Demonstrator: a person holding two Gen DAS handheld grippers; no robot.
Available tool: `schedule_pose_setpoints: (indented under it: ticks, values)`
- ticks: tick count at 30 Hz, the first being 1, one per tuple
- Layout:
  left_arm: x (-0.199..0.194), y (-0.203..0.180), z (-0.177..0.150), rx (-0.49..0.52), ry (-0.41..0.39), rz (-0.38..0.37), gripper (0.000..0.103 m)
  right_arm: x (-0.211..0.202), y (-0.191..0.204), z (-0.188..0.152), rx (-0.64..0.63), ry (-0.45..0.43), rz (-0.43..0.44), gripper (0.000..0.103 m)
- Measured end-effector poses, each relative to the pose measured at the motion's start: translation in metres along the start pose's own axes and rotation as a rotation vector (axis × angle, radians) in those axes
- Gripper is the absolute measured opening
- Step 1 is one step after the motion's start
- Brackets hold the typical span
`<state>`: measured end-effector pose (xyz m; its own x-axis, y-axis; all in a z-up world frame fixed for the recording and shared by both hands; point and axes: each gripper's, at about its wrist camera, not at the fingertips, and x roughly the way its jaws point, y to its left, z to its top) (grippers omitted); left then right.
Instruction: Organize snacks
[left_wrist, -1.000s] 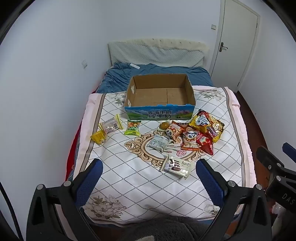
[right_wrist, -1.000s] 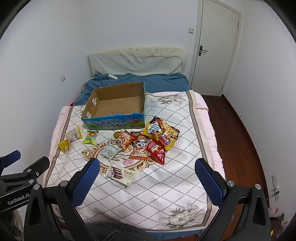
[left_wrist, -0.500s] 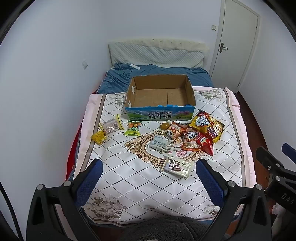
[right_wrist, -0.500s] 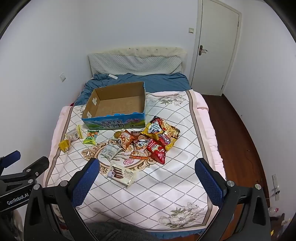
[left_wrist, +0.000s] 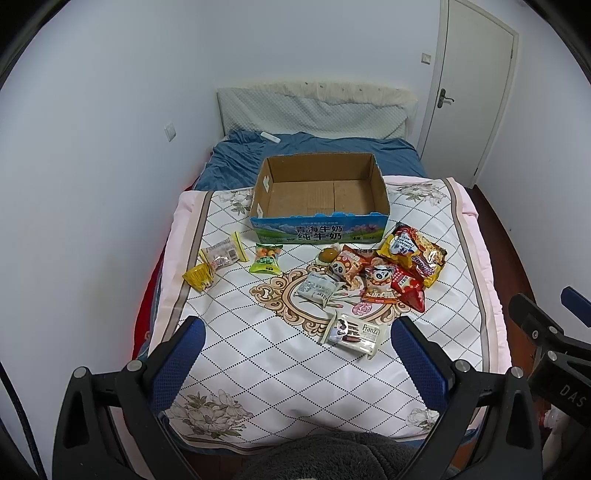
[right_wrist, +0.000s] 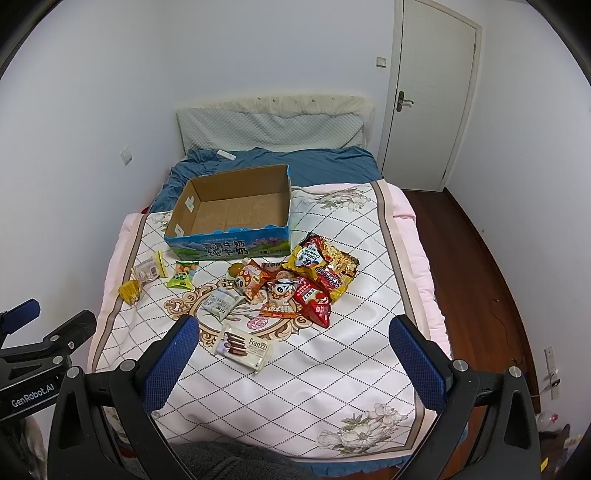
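Both claws, left (left_wrist: 297, 354) and right (right_wrist: 293, 352), gape empty above the bed's near end; the Franzzi pack (right_wrist: 245, 346), long axis crosswise, lies nearest, just ahead of the right.

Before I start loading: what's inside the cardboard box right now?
Nothing: the cardboard box shows only its bare brown floor in both views. The strip just behind its near wall is hidden. All snacks lie outside on the quilt.

One box (left_wrist: 320, 229); roughly eleven snack packets (left_wrist: 413, 254).
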<state>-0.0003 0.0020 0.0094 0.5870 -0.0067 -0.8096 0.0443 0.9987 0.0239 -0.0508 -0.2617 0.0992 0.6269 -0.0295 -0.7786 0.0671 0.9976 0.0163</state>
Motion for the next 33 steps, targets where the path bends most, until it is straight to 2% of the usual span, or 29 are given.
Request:
schedule_pose_setpoints:
  ticks: [33]
  values:
    - [-0.002, -0.005, -0.001, -0.004, -0.009, -0.004, 0.103, -0.009, -0.003, 0.002, -0.006, -0.012, 0.007, 0.103]
